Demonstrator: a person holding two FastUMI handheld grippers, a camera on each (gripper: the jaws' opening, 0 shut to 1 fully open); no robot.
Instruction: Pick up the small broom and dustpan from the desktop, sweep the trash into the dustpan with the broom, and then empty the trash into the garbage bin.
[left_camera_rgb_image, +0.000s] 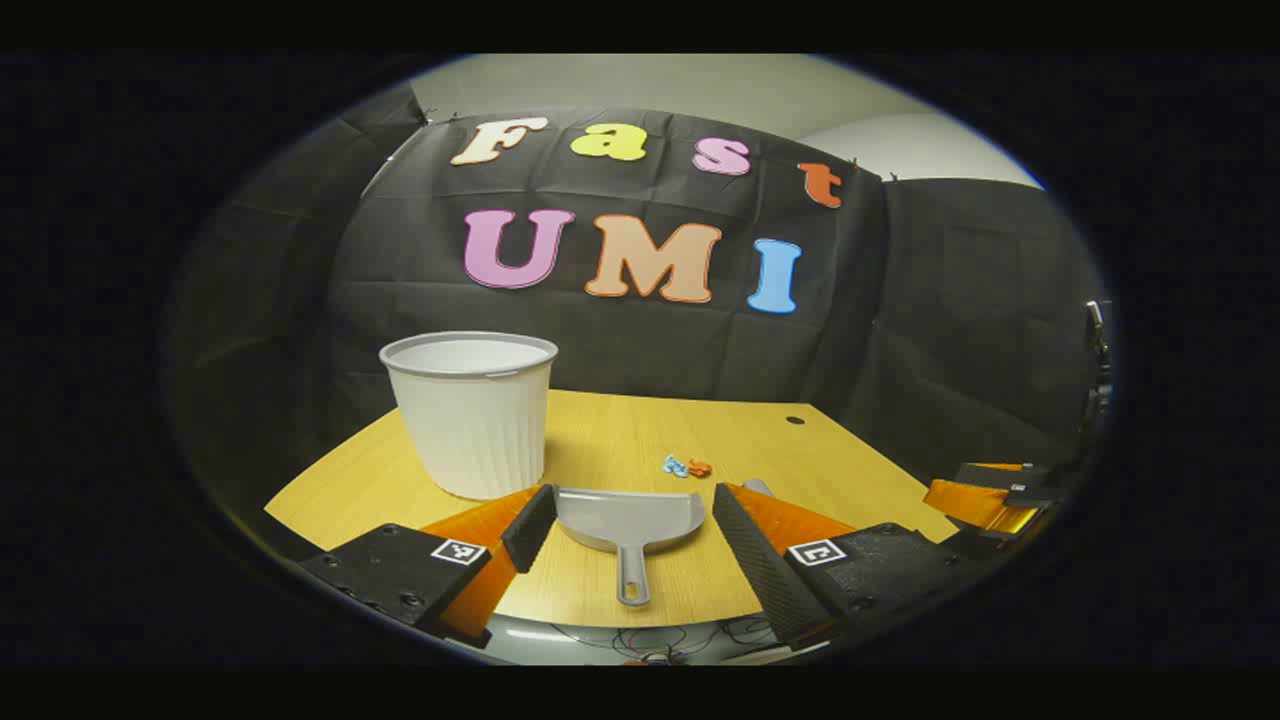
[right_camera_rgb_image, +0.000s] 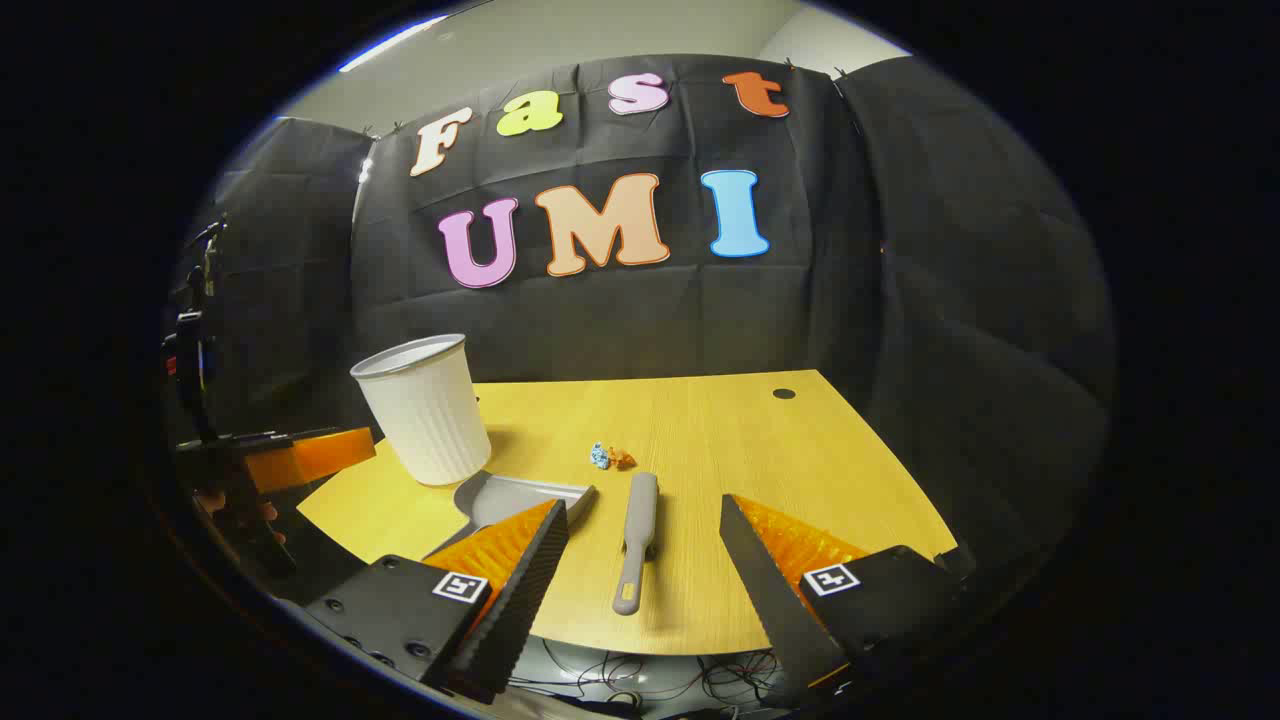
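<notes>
Between the spread, ribbed fingers of the left hand-held gripper (left_camera_rgb_image: 630, 535), which hangs released and empty above the near edge of the wooden surface (left_camera_rgb_image: 700, 430), lies the dustpan (left_camera_rgb_image: 630, 520): smooth grey plastic, a shallow scoop with a short looped handle pointing at the near edge. Just beyond it on its left stands the garbage bin (left_camera_rgb_image: 470, 415), a pale fluted tub, tapered, close to the left edge. The right hand-held gripper (right_camera_rgb_image: 640, 545) is likewise released, its fingers wide on either side of the small broom (right_camera_rgb_image: 637, 540), a slim grey bar lying flat. Past the broom, mid-surface, sit two crumpled scraps of trash (right_camera_rgb_image: 610, 457), one blue, one orange, touching. A round cable hole (right_camera_rgb_image: 784, 393) marks the far right corner.
</notes>
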